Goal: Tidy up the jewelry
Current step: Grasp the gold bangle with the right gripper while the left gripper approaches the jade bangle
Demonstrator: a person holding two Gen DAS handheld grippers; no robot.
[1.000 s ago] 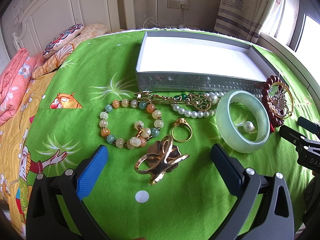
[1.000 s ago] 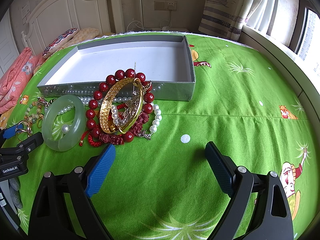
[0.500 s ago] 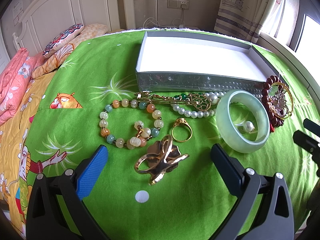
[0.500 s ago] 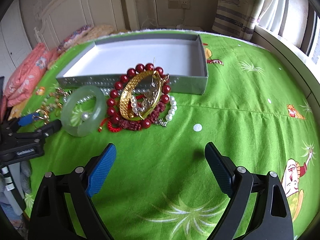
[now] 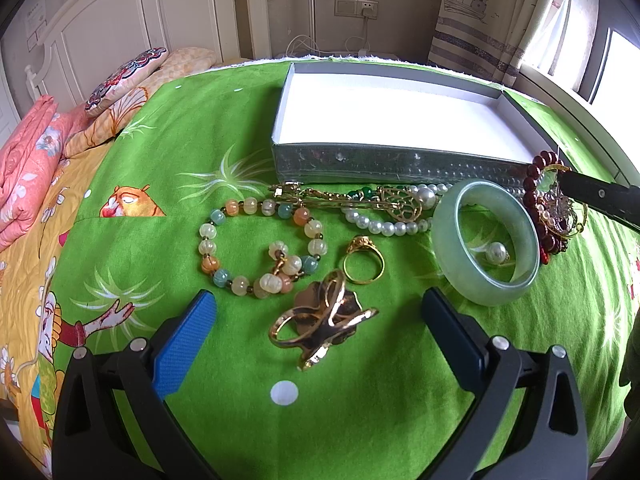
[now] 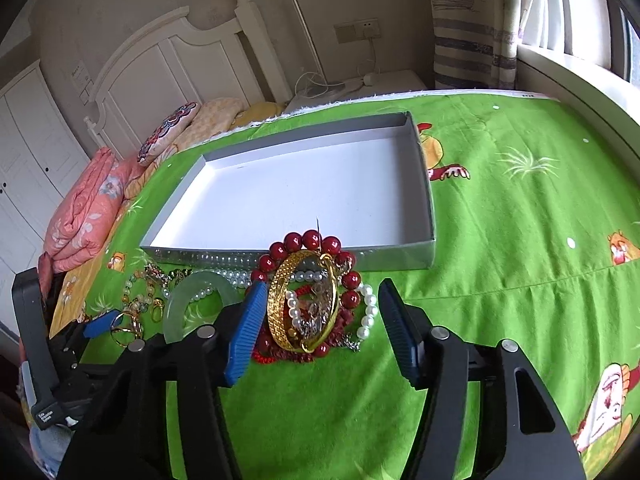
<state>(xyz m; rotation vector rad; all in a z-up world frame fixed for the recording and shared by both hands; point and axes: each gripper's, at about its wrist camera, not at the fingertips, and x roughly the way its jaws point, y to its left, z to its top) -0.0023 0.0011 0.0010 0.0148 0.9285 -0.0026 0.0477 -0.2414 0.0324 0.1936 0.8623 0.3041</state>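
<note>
The right gripper (image 6: 320,320) is seen low in the right wrist view, its jaws closing around a tangle of jewellery at frame centre. The blue pad (image 6: 246,330) already lies against, or just beside, the left rim of the broad gold filigree bangle (image 6: 280,304); the dark pad (image 6: 394,328) stands apart from the tangle on the right, so no pinch is made yet.

The bangle is tilted up on edge, its long axis running from lower frame to upper frame, roughly along the fingers; its open face is turned toward the lower left. It is ringed by the dark red round-bead bracelet (image 6: 308,242), and a short string of white pearls (image 6: 370,308) lies at its right, between it and the dark pad. Judgement: with the jaws closing across the short axis, the pearls and red beads may be caught together with the bangle.

The shallow grey cardboard box with a white floor (image 6: 424,184) lies directly beyond the tangle, toward upper frame, and nothing is seen in it.

The left gripper (image 5: 320,332) is spread wide at the bottom of the left wrist view, with a gold flower-shaped ornament (image 5: 324,320) lying between its jaws, untouched. The pale green jade bangle (image 5: 448,240) lies flat at right of centre there. The red-and-gold tangle sits at the far right edge of that view, so the right hand is plainly the nearer.
</note>
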